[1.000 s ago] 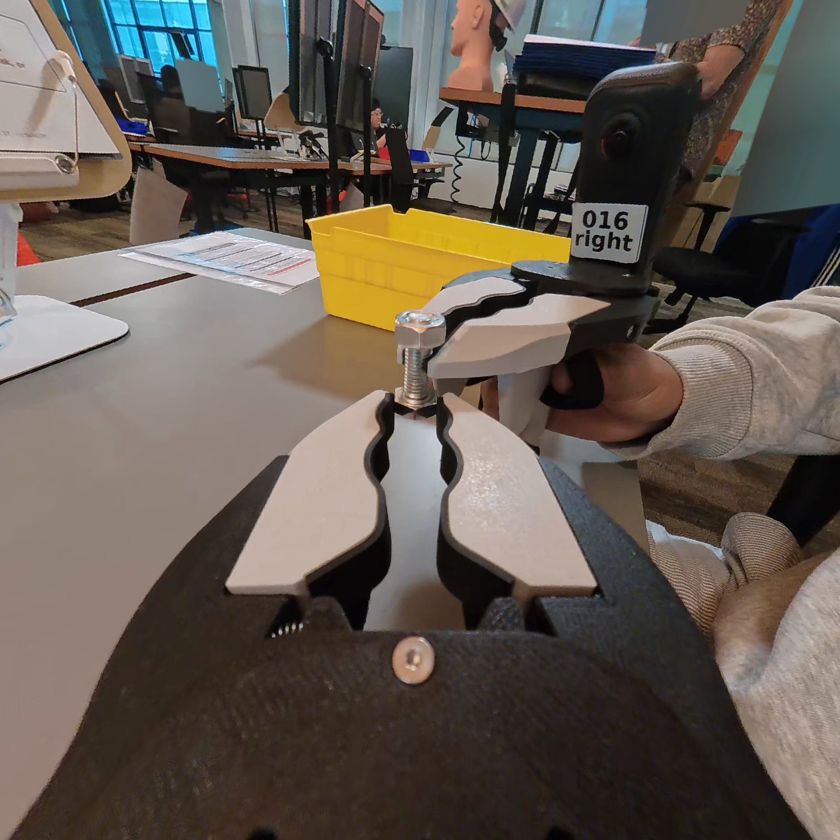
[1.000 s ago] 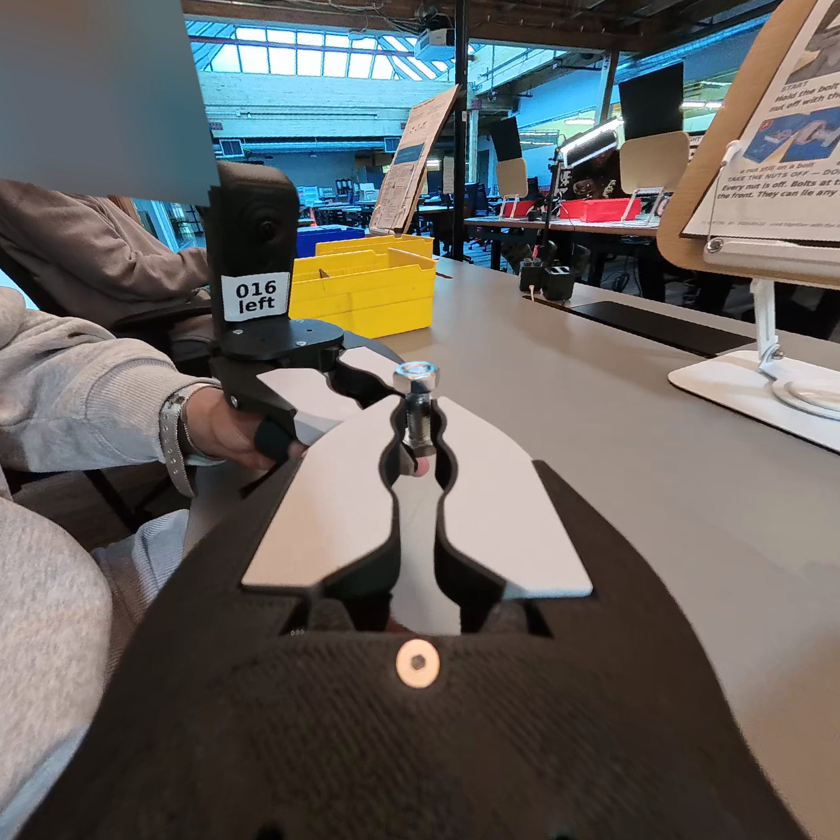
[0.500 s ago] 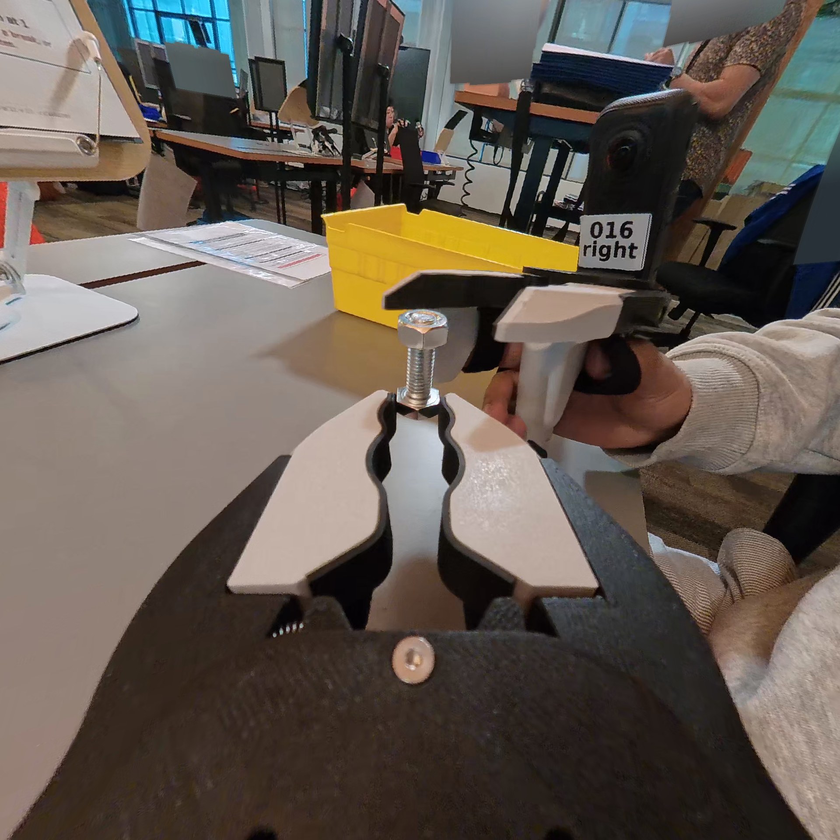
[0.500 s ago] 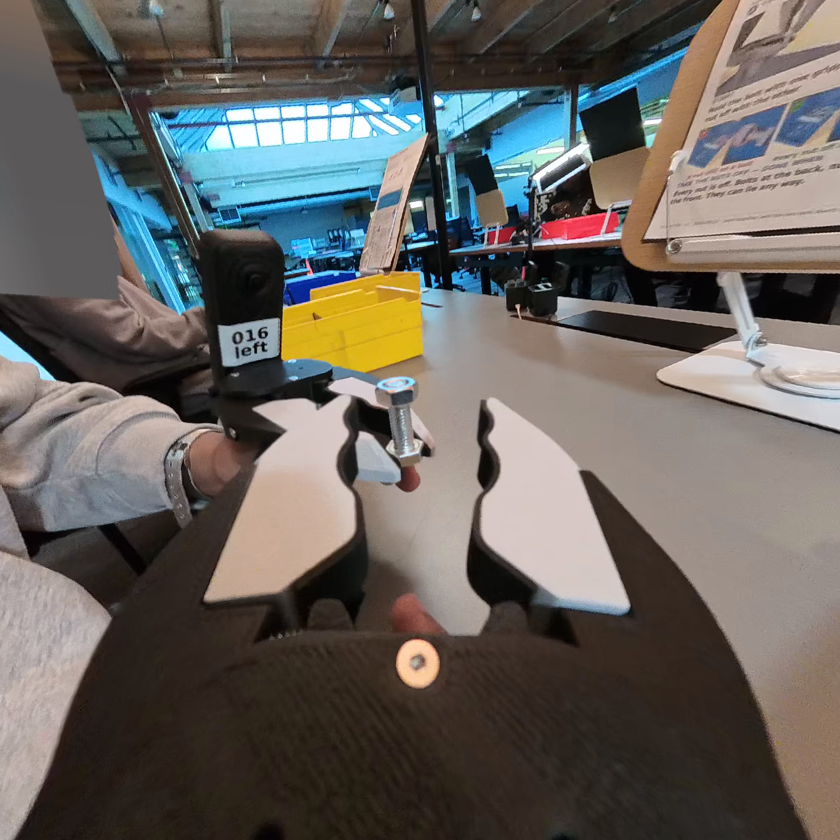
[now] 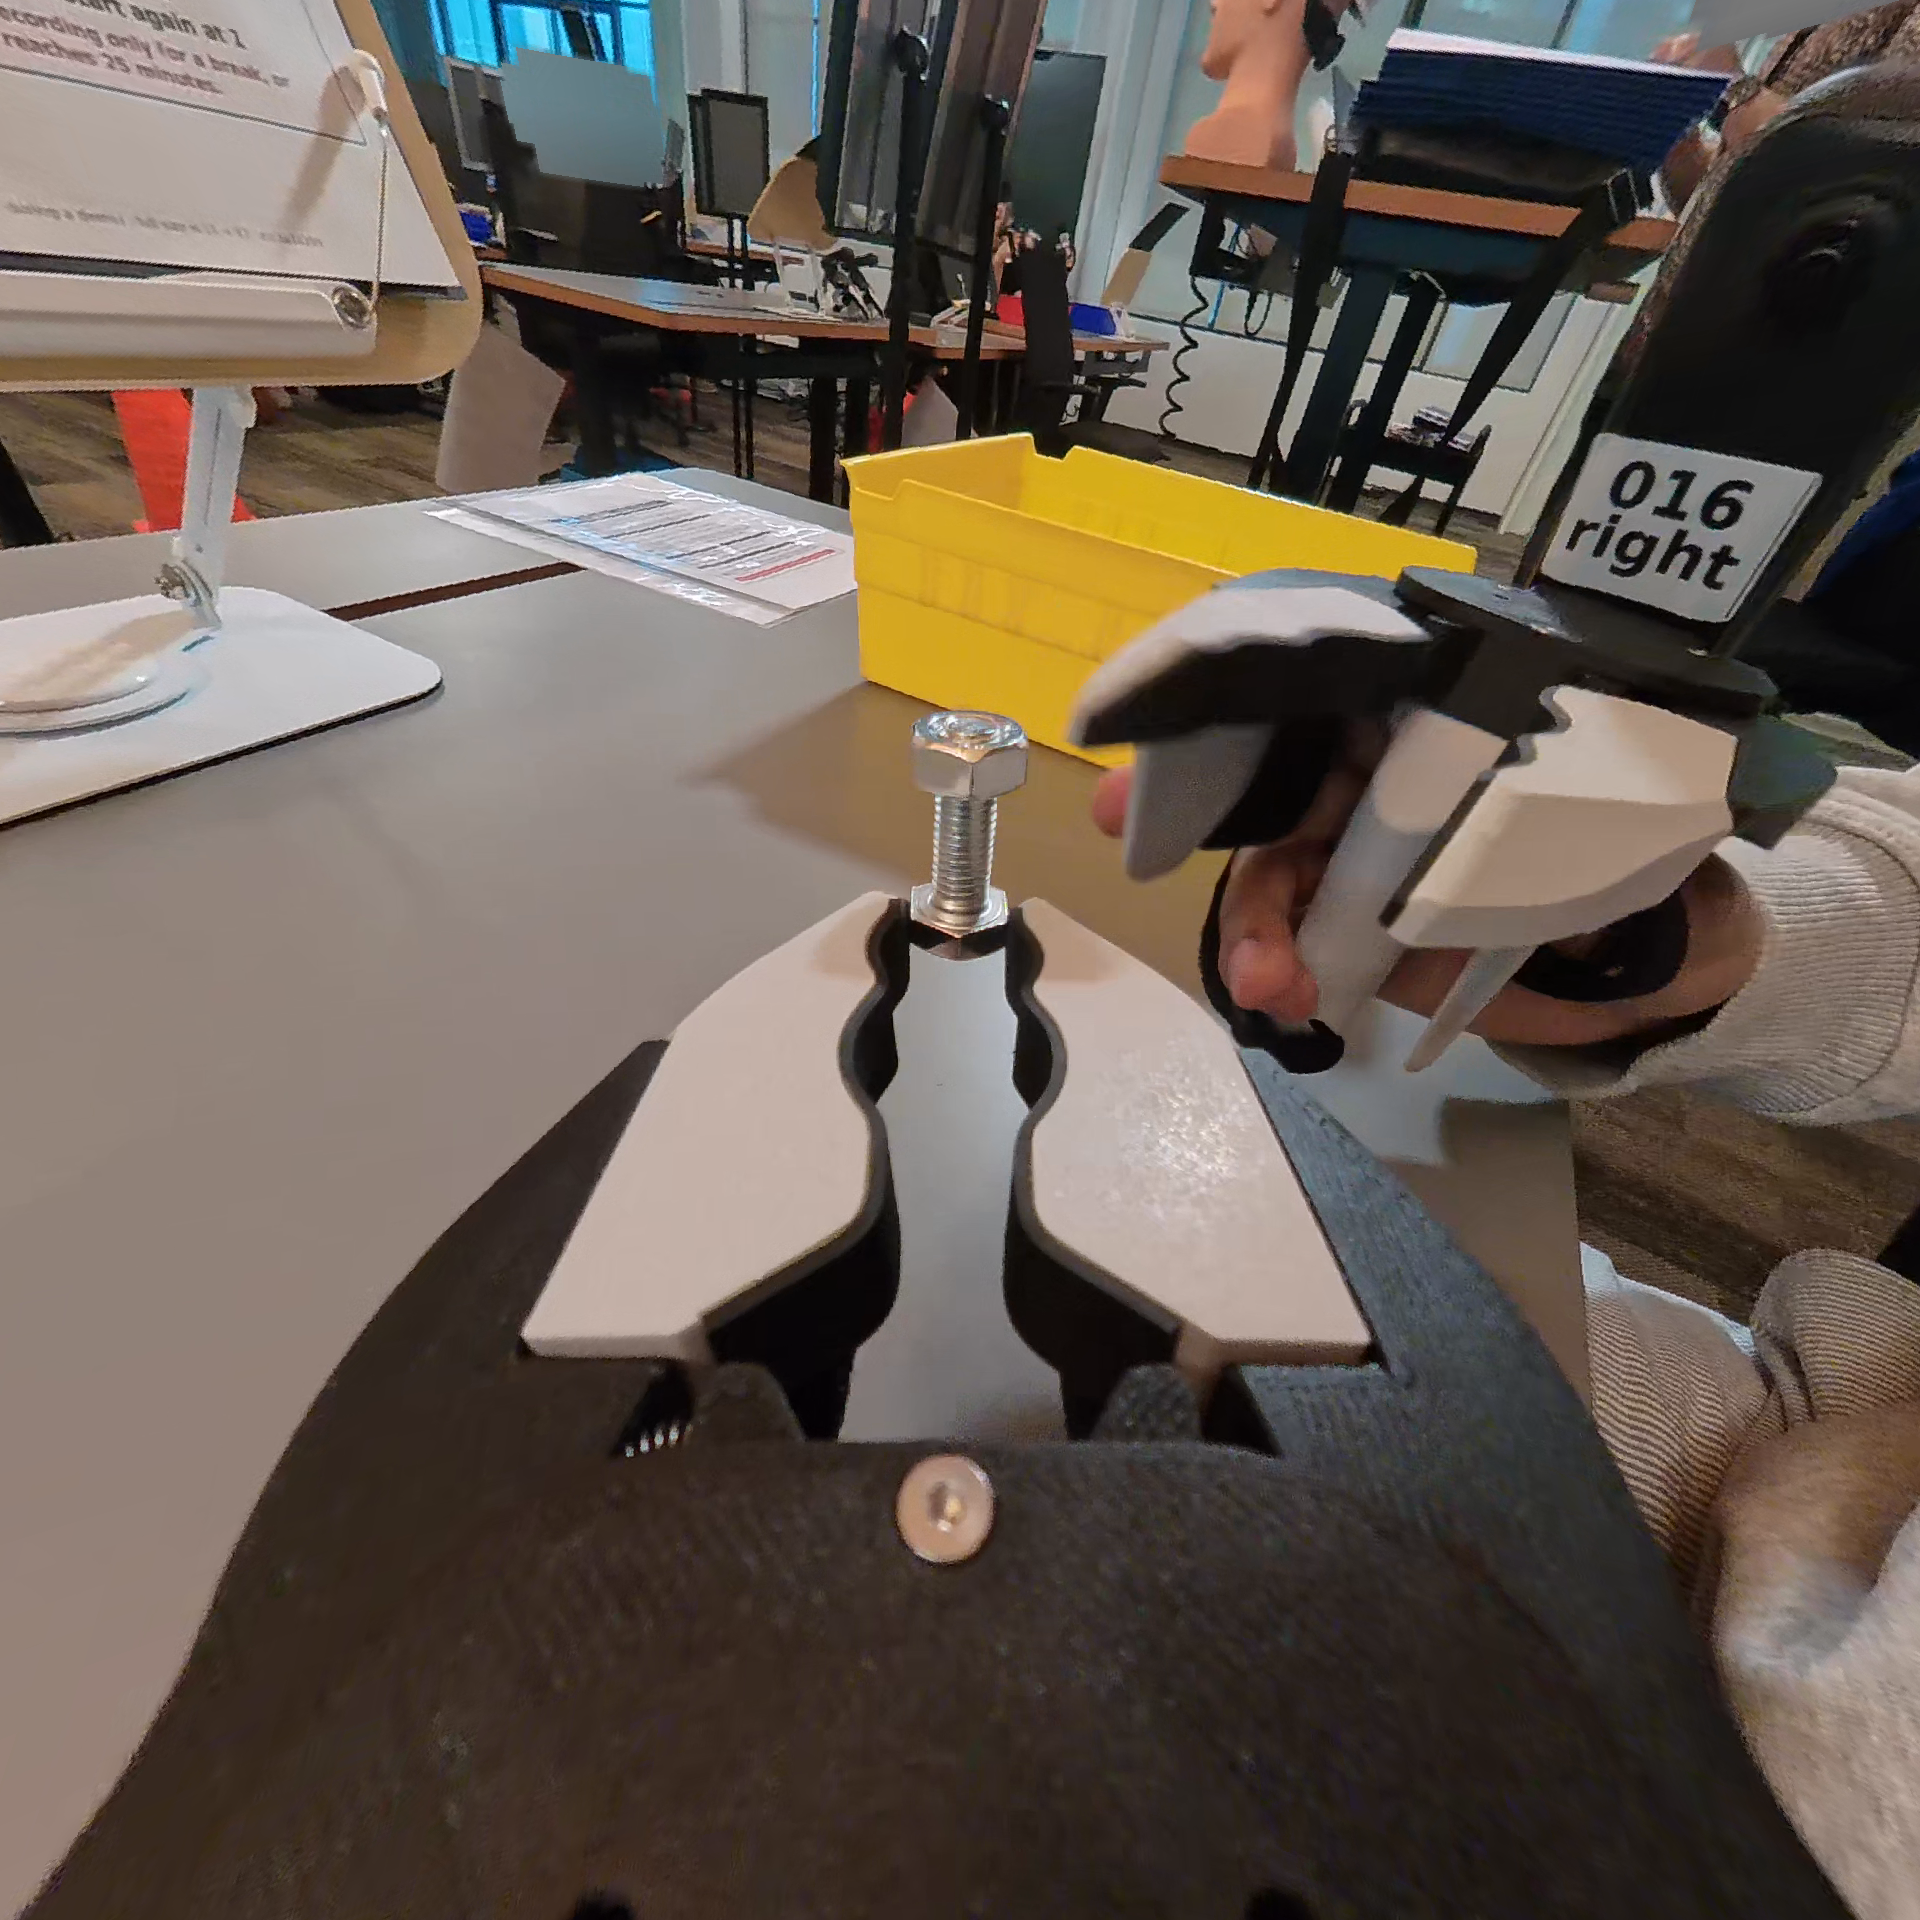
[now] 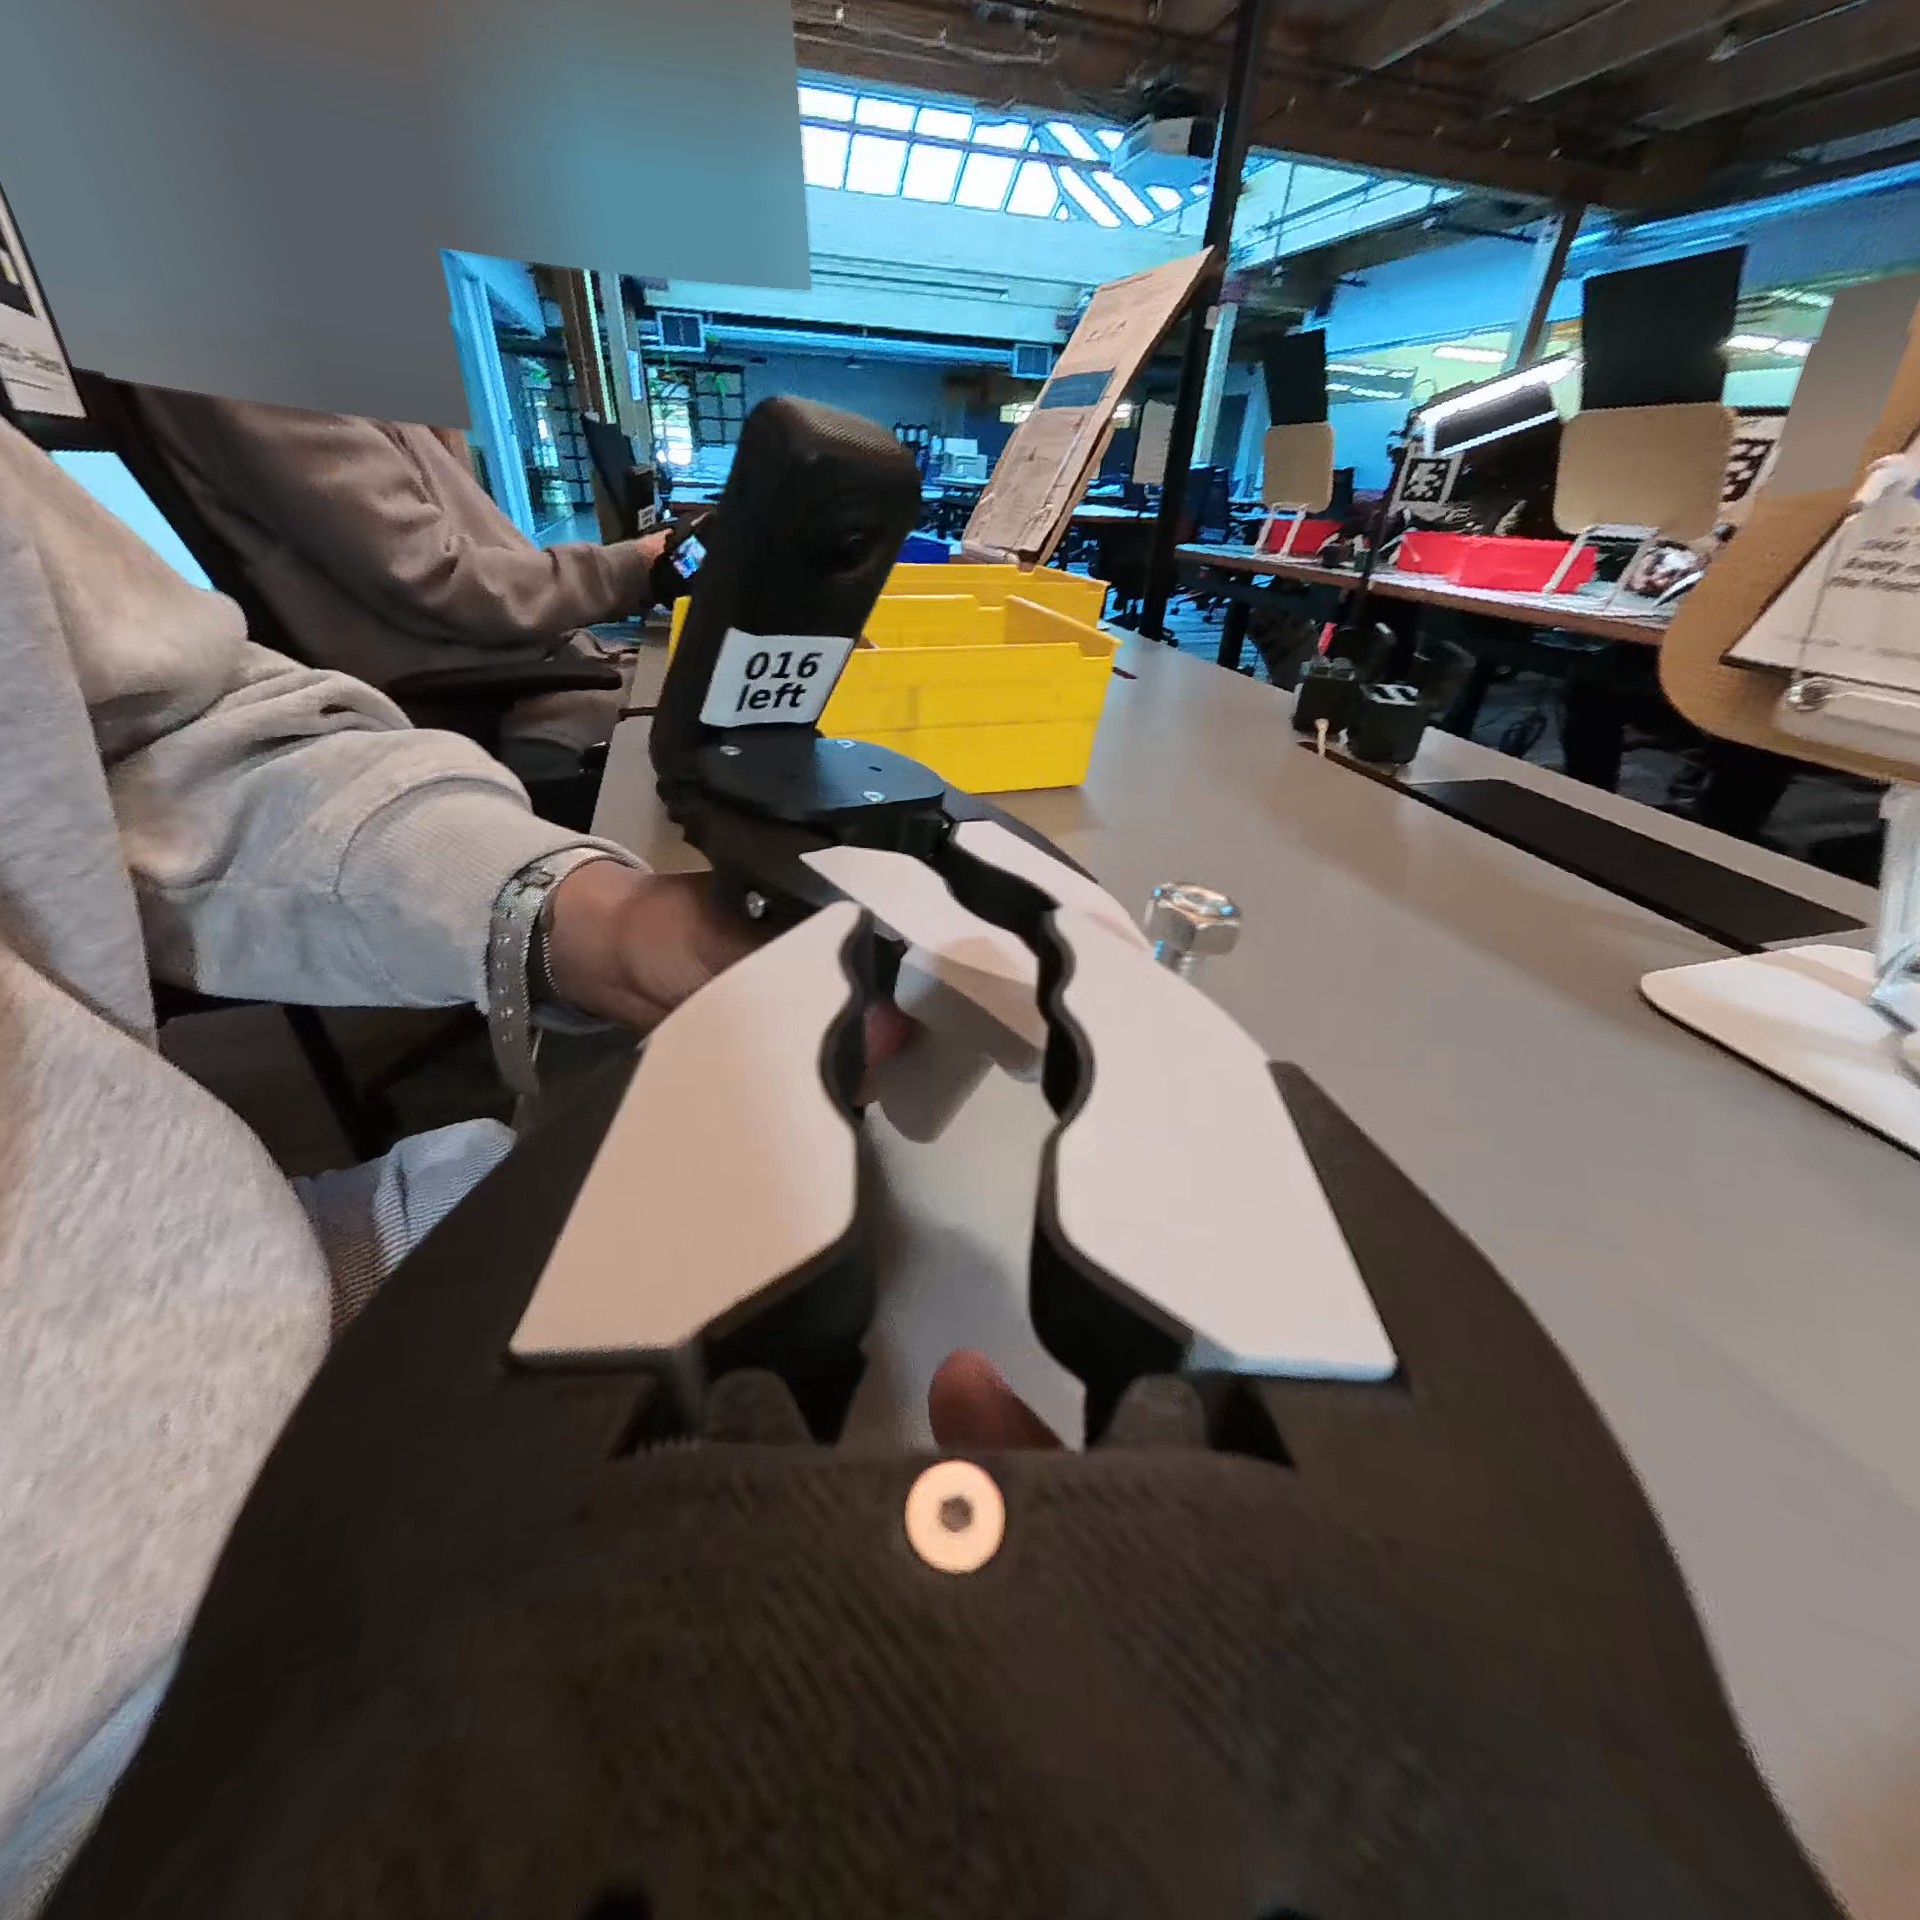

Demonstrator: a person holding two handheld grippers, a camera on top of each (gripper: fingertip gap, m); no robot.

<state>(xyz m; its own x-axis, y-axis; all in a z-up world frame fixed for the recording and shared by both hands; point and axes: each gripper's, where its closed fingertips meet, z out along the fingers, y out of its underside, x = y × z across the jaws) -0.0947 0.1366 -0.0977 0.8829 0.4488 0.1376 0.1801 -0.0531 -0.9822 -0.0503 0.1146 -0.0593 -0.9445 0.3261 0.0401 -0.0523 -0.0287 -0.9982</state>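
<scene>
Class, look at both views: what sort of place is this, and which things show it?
Probably an open-plan workshop or lab: long work tables, yellow parts bins, an instruction sheet on a stand, monitors behind. The left gripper holds a bolt.

Skylit workshop (image 6: pixel 935 156), timber ceiling (image 6: pixel 1455 62), desks (image 5: pixel 748 312).

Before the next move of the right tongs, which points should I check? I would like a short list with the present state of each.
1. Grip: left tongs shut on the hex nut: ok.
2. Pose: bolt upright, head on top: ok.
3. Free hand: right tongs open and empty: ok.
4. Aim: right tongs centred on the bolt: not ok, its head sits right of their tips.
5. Depth of the bolt in the hex nut: cannot tell.
6. Clearance: yellow bin apart from both tongs: ok.
</scene>
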